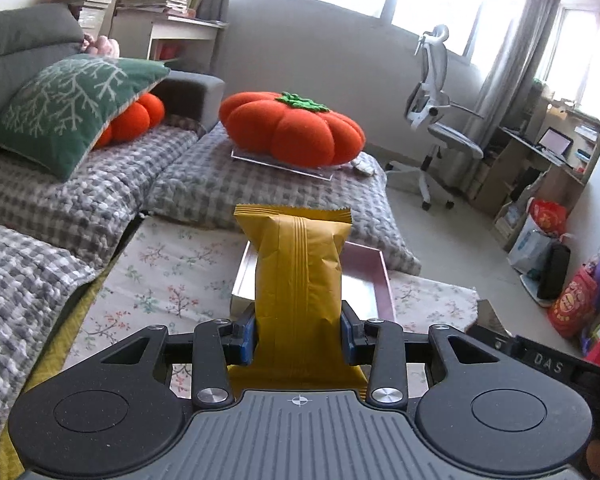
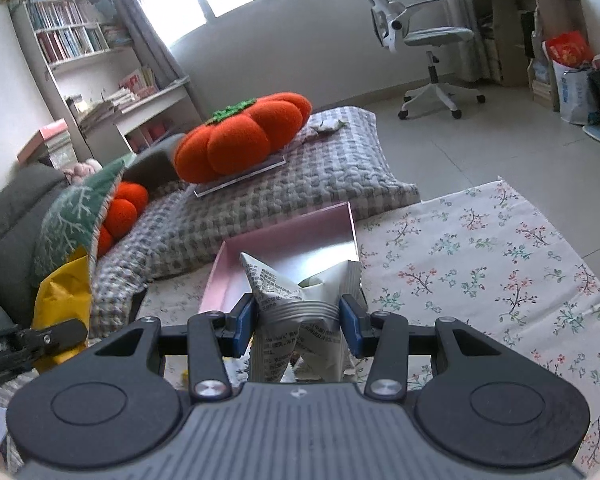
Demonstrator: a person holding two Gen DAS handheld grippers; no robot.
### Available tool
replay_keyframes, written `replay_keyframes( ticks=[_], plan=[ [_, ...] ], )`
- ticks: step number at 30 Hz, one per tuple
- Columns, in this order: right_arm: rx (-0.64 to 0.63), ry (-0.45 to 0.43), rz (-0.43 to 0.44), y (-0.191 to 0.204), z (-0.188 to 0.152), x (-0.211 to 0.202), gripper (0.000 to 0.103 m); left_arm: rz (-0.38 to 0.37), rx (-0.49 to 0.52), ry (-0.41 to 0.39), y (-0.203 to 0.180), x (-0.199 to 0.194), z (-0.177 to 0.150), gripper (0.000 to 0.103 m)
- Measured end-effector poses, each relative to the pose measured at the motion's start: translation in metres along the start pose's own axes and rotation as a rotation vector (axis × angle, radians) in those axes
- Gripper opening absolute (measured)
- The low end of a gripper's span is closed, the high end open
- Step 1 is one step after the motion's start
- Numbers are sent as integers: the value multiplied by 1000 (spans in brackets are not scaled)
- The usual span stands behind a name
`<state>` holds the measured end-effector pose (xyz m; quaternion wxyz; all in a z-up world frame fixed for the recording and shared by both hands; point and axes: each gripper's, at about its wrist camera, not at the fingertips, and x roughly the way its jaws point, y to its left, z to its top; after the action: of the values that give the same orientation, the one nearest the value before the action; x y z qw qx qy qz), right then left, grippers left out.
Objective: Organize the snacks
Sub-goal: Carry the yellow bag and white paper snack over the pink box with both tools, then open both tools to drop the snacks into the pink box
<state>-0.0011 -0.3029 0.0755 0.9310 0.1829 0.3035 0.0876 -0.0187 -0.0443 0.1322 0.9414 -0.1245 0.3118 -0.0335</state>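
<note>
Two packets are held, one per gripper. The left gripper is clamped on a yellow snack packet, pinched at its lower part between the blue pads; the packet's long axis runs forward along the fingers, crimped end away from the camera. The right gripper is clamped on a grey printed snack packet, squeezed hard at the waist so both ends flare out.

A pink tray sits directly ahead of and below both grippers on the floral-cloth tabletop. In the left wrist view its open interior is partly hidden behind the yellow packet. In the right wrist view the grey packet's far end overlaps the tray's near rim; contact with the tray floor cannot be told. No other snack is seen in the visible part of the tray.

Judged: both packets are lined up for the tray, straight forward from each set of fingers. The right gripper appears the nearer, already at the tray's near edge; the left gripper looks a little further back. The yellow packet is also seen at the left edge of the right wrist view, so the grippers are side by side and clearance between them should be watched on release.

A checked sofa cover and an orange pumpkin cushion lie beyond the tray.
</note>
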Motion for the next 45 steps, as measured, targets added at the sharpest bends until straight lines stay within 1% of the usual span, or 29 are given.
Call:
replay_keyframes(
  ticks=[3,6,8,11,13,15,17,19,20,22,24,26,29,31,33,37,40,41,42,44,45],
  plan=[
    [-5,-19,5,7,2,-6,41,-14,-4,9,3,-1,4,37],
    [-10,-26,-9,12,3,-7,41,-12,33,-18,9,-3,10,37],
    [1,-19,-12,13,5,-6,41,-21,29,-29,19,-1,14,37],
    [9,-13,-29,18,8,-3,41,-31,9,-9,35,15,22,37],
    [-4,-5,-35,25,15,-2,41,-50,-6,3,40,26,29,37],
    [-44,-19,-22,36,25,-2,41,-72,-8,9,41,38,37,37],
    [-97,-50,-8,44,37,3,41,-82,22,8,35,52,43,37],
    [-125,-47,-11,43,50,23,41,-84,45,21,28,71,46,37],
    [-121,-26,-13,40,53,36,41,-83,44,37,26,87,48,37],
    [-92,50,2,29,61,73,41,-65,63,77,21,117,49,37],
    [-74,100,-1,18,65,113,41,-42,84,115,18,146,49,37],
    [-72,148,-23,7,63,155,41,-22,97,145,17,178,51,37],
    [-87,208,-75,-4,61,207,41,-3,89,172,22,220,48,37],
    [-108,226,-99,-9,61,230,41,34,118,211,22,242,44,37],
    [-121,241,-111,-13,59,250,41,39,119,216,25,257,42,37],
    [-106,275,-94,-16,46,269,42,27,122,226,24,273,37,38],
    [-121,278,-132,-14,38,271,47,34,116,239,27,277,36,42],
    [-129,272,-150,-13,39,268,49,31,101,239,30,273,38,45],
    [-135,268,-156,-13,40,265,58,25,82,228,33,268,41,47],
    [-128,245,-154,-13,48,251,66,14,53,200,39,251,50,55],
    [-121,229,-149,-13,53,244,69,11,44,189,42,241,53,57]
  ],
)
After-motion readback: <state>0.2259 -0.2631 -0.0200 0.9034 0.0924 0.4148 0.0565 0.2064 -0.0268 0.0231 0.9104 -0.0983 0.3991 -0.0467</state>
